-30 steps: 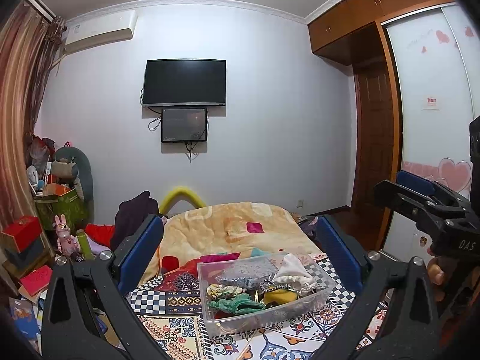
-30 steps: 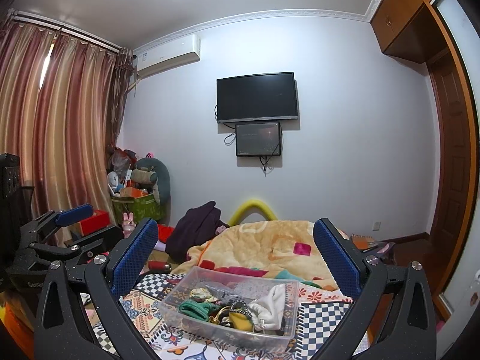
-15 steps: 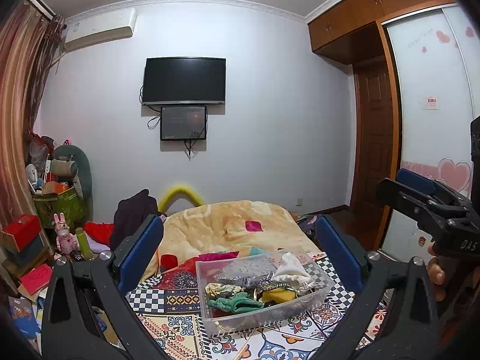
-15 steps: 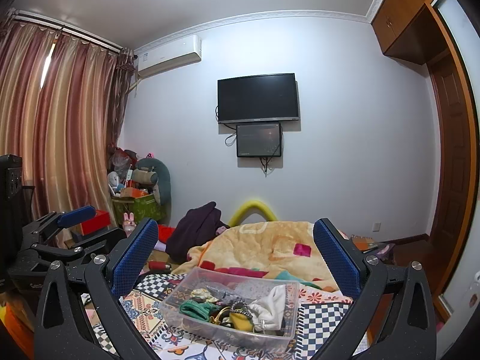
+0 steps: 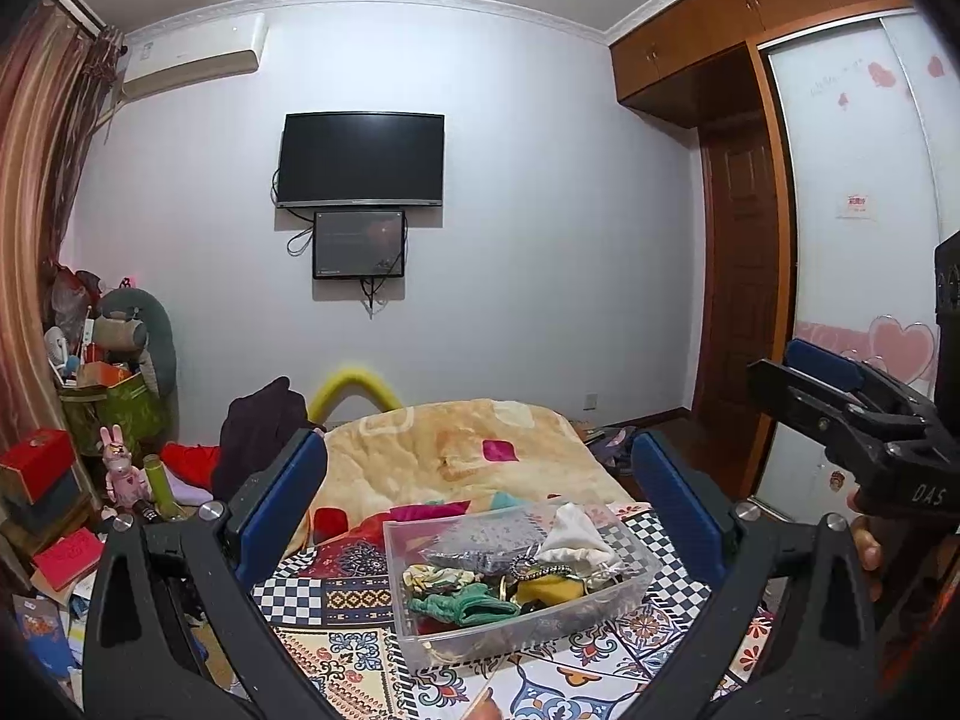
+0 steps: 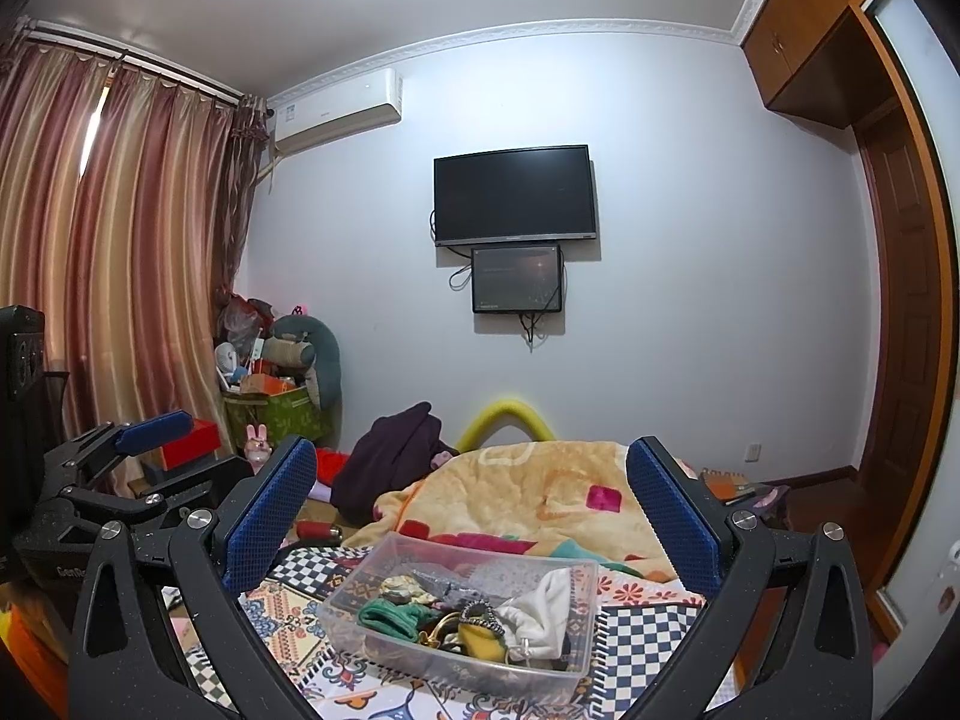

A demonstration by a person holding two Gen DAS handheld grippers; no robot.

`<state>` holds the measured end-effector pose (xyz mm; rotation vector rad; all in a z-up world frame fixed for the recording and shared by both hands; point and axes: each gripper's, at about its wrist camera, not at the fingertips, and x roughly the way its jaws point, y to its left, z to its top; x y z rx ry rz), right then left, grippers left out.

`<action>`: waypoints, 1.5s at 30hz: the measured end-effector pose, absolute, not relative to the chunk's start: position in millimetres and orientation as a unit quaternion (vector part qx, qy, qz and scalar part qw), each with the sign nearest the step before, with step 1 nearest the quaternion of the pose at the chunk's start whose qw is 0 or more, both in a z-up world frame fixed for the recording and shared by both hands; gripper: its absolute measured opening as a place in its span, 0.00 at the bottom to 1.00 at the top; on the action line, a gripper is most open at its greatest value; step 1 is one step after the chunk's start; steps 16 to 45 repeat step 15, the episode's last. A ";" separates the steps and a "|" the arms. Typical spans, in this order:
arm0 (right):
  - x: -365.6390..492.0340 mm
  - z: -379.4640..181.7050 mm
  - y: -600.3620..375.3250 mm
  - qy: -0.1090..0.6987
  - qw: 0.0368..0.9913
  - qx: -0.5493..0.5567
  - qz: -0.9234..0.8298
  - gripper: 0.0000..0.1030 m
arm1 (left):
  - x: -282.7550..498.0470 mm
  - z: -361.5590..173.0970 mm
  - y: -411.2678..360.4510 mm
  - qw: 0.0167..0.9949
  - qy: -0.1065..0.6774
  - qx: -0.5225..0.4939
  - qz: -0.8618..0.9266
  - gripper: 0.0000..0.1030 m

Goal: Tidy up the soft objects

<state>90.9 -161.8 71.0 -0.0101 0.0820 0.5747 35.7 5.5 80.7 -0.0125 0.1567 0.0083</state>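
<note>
A clear plastic box [image 5: 414,621] sits on the patterned bedspread; it also shows in the right wrist view [image 6: 342,618]. It holds soft items: a green cloth [image 5: 465,606], a white pouch [image 5: 573,540], a grey mesh piece [image 5: 480,540] and a yellow piece [image 5: 552,588]. My left gripper [image 5: 480,480] is open and empty, held above and in front of the box. My right gripper [image 6: 474,492] is open and empty, also above the box. Each gripper shows at the edge of the other's view.
An orange blanket [image 5: 456,450] lies bunched behind the box with a dark garment [image 5: 258,432] at its left. Boxes and toys [image 5: 108,384] pile up by the curtain at left. A wardrobe door [image 5: 852,276] stands at right. A TV [image 5: 360,159] hangs on the far wall.
Both views have shifted only slightly; the box sits a little lower in the frames. Both grippers stay open and empty.
</note>
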 end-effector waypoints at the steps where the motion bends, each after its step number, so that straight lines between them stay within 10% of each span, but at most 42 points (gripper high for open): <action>1: 91.1 70.8 -161.9 0.040 0.958 -0.005 0.283 1.00 | 35.2 80.5 5.5 0.997 0.077 -0.008 0.004 1.00; 45: 90.1 72.9 -161.6 0.047 0.958 -0.009 0.281 1.00 | 35.9 80.6 4.6 0.997 0.083 -0.006 0.003 1.00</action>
